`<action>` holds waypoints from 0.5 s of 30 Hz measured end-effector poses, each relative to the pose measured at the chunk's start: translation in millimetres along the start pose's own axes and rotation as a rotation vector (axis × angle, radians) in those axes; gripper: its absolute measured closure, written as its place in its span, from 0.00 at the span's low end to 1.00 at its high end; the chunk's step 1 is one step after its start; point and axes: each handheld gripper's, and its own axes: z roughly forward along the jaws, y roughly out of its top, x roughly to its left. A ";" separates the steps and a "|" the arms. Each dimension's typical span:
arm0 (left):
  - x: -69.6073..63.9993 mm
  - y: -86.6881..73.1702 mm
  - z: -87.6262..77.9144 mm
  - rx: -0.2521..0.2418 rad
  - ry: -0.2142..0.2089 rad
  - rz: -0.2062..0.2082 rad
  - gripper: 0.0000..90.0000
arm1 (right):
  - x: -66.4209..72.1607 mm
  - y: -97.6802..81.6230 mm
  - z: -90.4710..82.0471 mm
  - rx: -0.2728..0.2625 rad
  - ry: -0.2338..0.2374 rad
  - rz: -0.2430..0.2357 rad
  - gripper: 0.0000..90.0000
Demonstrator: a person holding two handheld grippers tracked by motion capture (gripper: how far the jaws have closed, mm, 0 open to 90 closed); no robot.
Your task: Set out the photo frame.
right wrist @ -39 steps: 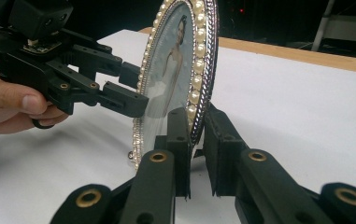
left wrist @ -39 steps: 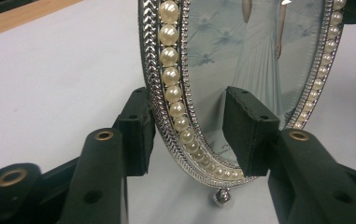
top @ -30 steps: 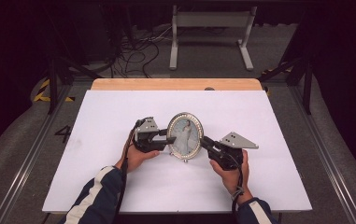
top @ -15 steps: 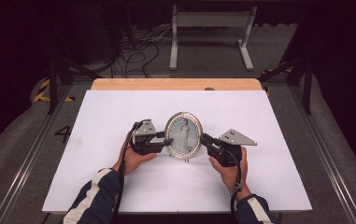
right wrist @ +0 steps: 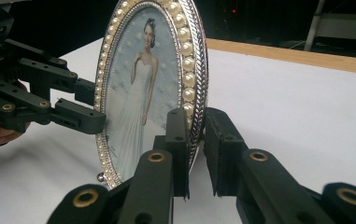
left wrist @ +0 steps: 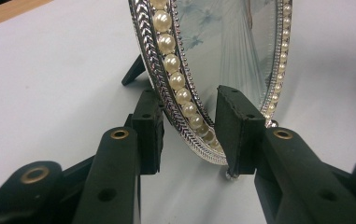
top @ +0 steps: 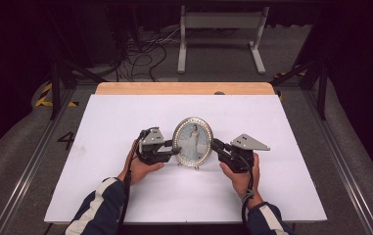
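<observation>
Pearl-edged frame (top: 193,142) stands upright mid-table (top: 282,196), resting on its rear stand. Our right gripper (right wrist: 195,154) is clamped on the frame's right rim, fingers (right wrist: 178,140) front & back. Left gripper (left wrist: 192,135) has just been closing: fingers (left wrist: 148,130) straddle the left rim w/ a gap showing, not yet pinching. Vs. a sec ago the frame hasn't shifted. We judge a two-sided hold is nearly set; lift or reposition prob. next.
</observation>
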 end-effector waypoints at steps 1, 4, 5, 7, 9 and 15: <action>-0.4 -0.2 0.0 -0.001 -0.001 -0.006 0.70 | -0.3 0.2 0.1 0.001 0.002 0.001 0.89; -1.1 -0.2 -0.2 0.003 0.004 -0.007 0.70 | -1.3 0.9 0.8 0.001 0.004 0.000 0.89; -1.6 0.1 -0.3 0.005 0.004 -0.009 0.71 | -1.4 1.2 0.9 0.002 0.005 0.000 0.89; -3.4 0.5 0.0 0.011 0.002 0.004 0.71 | -1.7 1.3 1.5 -0.003 -0.012 0.004 0.89; -7.5 0.7 1.8 0.017 0.004 0.018 0.71 | -4.9 1.4 2.7 -0.008 -0.020 0.013 0.90; -9.0 -0.2 3.4 0.031 0.005 0.030 0.71 | -7.5 0.5 3.7 -0.009 -0.016 0.030 0.92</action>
